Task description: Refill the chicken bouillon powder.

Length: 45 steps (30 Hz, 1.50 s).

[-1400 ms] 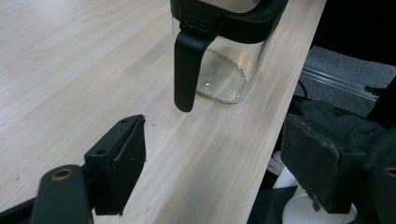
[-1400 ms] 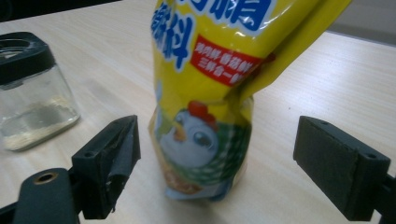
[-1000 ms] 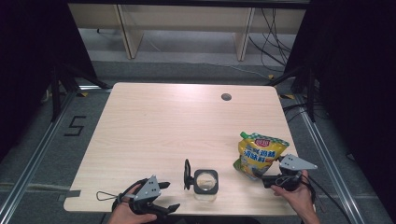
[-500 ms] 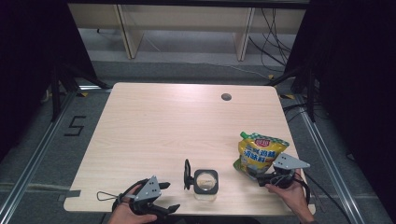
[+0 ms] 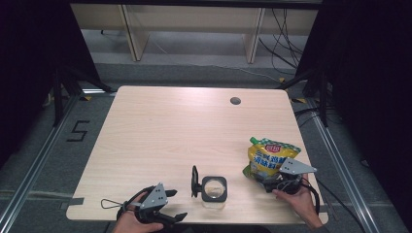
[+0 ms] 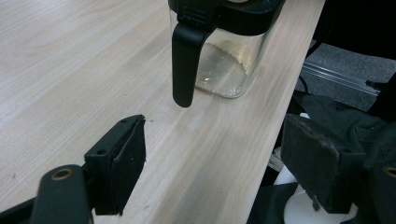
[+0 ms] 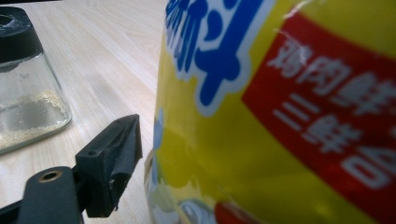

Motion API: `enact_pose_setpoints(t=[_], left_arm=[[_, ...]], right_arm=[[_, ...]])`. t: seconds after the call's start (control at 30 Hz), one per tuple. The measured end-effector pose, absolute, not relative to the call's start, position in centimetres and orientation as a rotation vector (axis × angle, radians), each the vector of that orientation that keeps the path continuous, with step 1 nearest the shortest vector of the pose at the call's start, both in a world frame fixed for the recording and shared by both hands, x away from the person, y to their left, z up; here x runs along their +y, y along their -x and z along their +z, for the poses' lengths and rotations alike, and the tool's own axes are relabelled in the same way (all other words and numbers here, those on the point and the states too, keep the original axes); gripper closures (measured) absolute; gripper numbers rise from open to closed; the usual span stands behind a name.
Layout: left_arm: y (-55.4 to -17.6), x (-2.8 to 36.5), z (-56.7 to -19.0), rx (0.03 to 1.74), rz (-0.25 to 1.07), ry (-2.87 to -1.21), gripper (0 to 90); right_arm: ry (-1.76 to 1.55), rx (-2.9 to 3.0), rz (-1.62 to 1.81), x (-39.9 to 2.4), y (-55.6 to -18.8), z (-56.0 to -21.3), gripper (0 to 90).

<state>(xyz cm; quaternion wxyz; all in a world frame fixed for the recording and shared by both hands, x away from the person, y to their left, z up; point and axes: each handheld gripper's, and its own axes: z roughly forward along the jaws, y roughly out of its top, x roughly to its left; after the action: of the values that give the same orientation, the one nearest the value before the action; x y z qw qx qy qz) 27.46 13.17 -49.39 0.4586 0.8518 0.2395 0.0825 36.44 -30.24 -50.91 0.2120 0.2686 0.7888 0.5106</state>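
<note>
Contact with the yellow pouch (image 5: 270,158) is what your right gripper (image 5: 278,180) has just gained by sliding in from its right, jaws wide against its base, while your left gripper (image 5: 167,206) waits open left of the jar (image 5: 214,189).

Light wooden table (image 5: 160,141) is sitting centre, a round cable hole (image 5: 235,101) showing at one o'clock. Grey floor is surrounding it, a "5" marking (image 5: 77,131) lying at nine o'clock, pale shelving (image 5: 189,24) standing at twelve, cables (image 5: 286,43) trailing beside.
</note>
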Motion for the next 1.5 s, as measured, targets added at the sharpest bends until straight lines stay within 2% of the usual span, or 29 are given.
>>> enact_pose_setpoints(t=[1.5], left_arm=[[-27.53, 12.99, -49.56, 0.571, 0.203, -2.109, 22.1]], right_arm=[[-0.797, 2.237, 1.363, -29.77, -36.69, -51.33, 22.3]])
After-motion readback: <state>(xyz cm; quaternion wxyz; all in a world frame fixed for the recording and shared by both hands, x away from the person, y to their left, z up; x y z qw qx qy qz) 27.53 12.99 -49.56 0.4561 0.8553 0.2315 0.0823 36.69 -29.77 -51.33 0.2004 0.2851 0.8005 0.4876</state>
